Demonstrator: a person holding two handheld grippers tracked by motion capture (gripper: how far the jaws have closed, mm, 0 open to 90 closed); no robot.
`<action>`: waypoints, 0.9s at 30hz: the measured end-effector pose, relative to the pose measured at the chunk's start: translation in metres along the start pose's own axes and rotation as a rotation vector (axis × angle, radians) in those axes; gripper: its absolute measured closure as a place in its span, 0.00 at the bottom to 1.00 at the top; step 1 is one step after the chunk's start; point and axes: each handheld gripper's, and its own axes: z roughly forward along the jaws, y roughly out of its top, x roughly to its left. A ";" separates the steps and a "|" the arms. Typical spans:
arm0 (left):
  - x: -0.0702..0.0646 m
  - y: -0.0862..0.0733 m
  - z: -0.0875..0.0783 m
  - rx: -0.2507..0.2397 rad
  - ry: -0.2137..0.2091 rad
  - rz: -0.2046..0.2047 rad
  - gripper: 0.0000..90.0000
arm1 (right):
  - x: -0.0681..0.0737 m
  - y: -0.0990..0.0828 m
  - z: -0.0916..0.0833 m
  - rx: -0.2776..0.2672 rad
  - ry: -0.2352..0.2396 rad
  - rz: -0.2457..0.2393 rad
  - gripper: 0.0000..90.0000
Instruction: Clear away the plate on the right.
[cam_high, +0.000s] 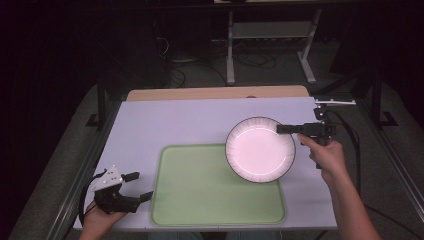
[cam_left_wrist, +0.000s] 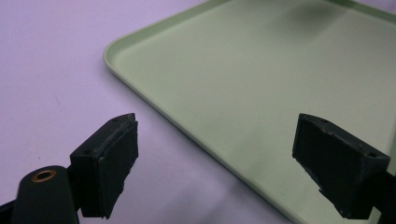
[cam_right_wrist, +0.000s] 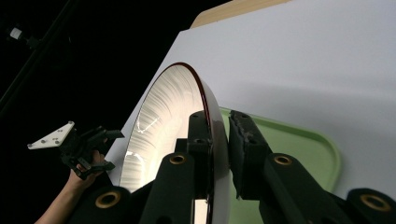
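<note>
Left gripper (cam_high: 136, 186) is being held at the near-left corner of the worktop (cam_high: 170, 122), jaws spread wide with nothing between them. In the left gripper view, the gripper (cam_left_wrist: 215, 161) is being pointed at the near-left corner of the green tray (cam_left_wrist: 261, 79); one jaw is sitting over the bare worktop (cam_left_wrist: 46, 60), the other over the tray's edge.

The tray (cam_high: 200, 190) is lying flat at the near centre of the worktop.

Right gripper (cam_high: 283, 129) is being held at the right side, jaws clamped on the rim of the plate (cam_high: 260, 149). The plate is being held tilted above the tray's far-right corner, white inside, dark rim. In the right gripper view, the plate (cam_right_wrist: 163, 121) is being seen nearly edge-on, its rim pinched by the gripper (cam_right_wrist: 219, 140), one jaw on each face. The left gripper (cam_right_wrist: 88, 147) is being shown farther off in that same view.
</note>
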 end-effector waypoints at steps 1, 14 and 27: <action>0.000 0.000 0.000 0.002 0.001 0.001 0.16 | 0.001 0.001 0.003 0.001 0.001 -0.001 0.87; 0.000 0.000 0.000 0.002 0.002 0.005 0.16 | 0.021 0.003 0.049 0.057 0.051 -0.031 0.87; 0.000 0.000 -0.001 0.000 0.004 0.003 0.16 | 0.019 -0.016 0.090 0.130 0.032 -0.016 0.86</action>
